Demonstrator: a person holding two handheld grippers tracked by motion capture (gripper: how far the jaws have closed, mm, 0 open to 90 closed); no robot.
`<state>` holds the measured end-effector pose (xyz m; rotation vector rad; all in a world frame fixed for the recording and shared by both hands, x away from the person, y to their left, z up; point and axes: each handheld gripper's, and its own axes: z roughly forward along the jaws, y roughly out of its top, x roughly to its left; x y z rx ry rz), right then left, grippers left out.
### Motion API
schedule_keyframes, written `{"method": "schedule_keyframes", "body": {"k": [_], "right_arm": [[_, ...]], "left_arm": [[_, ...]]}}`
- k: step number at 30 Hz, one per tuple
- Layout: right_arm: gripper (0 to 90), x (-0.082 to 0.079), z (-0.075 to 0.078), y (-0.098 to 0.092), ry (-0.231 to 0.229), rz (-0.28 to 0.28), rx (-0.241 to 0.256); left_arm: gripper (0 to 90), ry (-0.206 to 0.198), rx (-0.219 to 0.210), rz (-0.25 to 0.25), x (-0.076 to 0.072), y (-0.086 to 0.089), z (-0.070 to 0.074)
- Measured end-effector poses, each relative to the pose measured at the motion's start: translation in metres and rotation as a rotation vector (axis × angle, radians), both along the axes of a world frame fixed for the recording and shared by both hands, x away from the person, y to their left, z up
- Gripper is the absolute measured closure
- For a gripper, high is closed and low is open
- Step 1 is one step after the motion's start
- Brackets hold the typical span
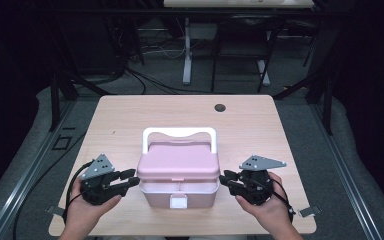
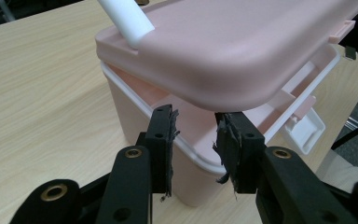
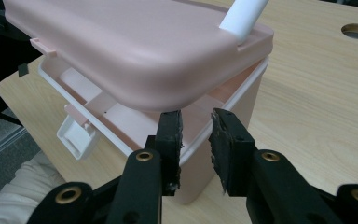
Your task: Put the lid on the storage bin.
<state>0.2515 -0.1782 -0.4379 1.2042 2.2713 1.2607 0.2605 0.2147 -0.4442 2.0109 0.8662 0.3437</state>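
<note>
I am watching a pink box point(image 1: 178, 192) sitting near the front edge of the tabletop point(image 1: 120, 115), between my 2 grippers. Its pink lid point(image 1: 178, 163) is lifting at the front, leaving a gap above the white rim, and the white handle point(image 1: 179, 134) is standing at the back. A white latch point(image 1: 178, 201) is hanging loose on the front wall. The left gripper point(image 2: 195, 140) is pressing in at the box's left side, its jaws narrowly parted just under the lid's edge. The right gripper point(image 3: 196, 140) is doing likewise at the right side, jaws narrowly parted, gripping nothing.
</note>
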Motion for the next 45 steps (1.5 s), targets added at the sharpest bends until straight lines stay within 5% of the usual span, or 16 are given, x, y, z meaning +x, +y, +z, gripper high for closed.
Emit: {"method": "schedule_keyframes", "body": {"k": [10, 25, 45], "right_arm": [[74.7, -0.005, -0.003, -0.008, 0.009, -0.008, -0.009], [73.4, 0.0, -0.003, -0.011, 0.005, -0.024, 0.018], [54.5, 0.022, -0.001, -0.018, -0.035, -0.061, 0.035]], "left_arm": [[65.9, 0.027, 0.042, 0.014, -0.005, 0.007, -0.009], [64.0, 0.002, 0.01, 0.05, 0.0, 0.018, -0.008], [50.5, 0.013, -0.017, 0.123, 0.031, 0.034, -0.001]]}}
